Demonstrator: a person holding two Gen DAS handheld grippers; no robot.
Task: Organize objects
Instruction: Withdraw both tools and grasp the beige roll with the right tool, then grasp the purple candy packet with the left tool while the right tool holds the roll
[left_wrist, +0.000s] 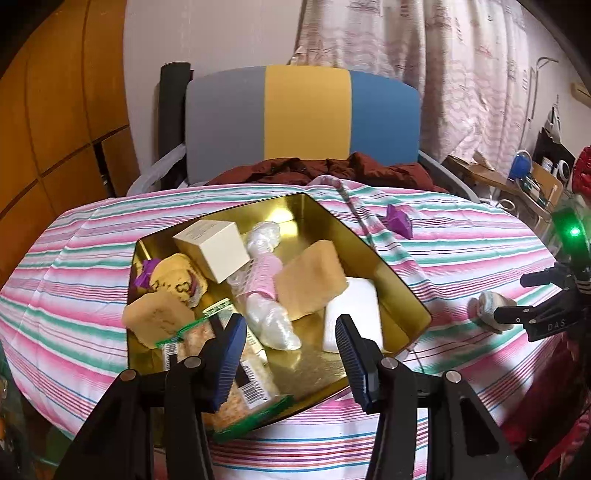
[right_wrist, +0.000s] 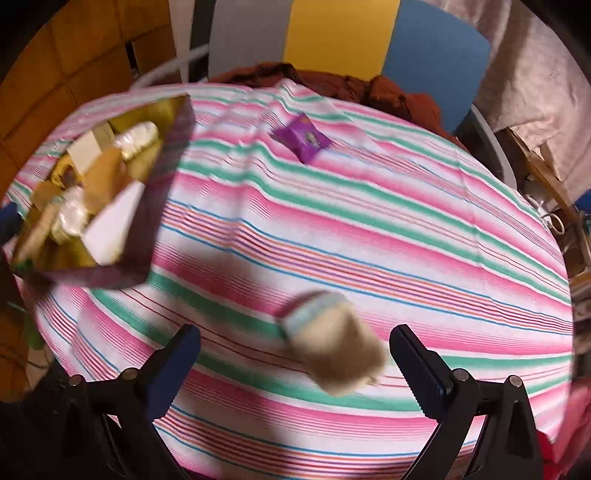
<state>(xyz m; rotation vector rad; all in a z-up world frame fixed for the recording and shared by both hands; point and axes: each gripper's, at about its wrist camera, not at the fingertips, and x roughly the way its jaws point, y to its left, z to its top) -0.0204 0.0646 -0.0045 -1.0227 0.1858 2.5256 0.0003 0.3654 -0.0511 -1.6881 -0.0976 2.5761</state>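
Note:
A gold tin box sits on the striped tablecloth, holding several items: a cream carton, two tan sponges, a pink-banded plastic packet, a white block and a green-edged snack bag. My left gripper hangs open over the box's near end, with nothing between its fingers. My right gripper is open, its fingers on either side of a blurred beige roll with a pale blue band, which lies on the cloth. The same tin box shows far left. A purple wrapped packet lies farther back.
A chair with grey, yellow and blue back panels stands behind the table with a dark red garment on its seat. Wooden cabinets are on the left, curtains and cluttered shelves on the right. The striped cloth lies open between box and roll.

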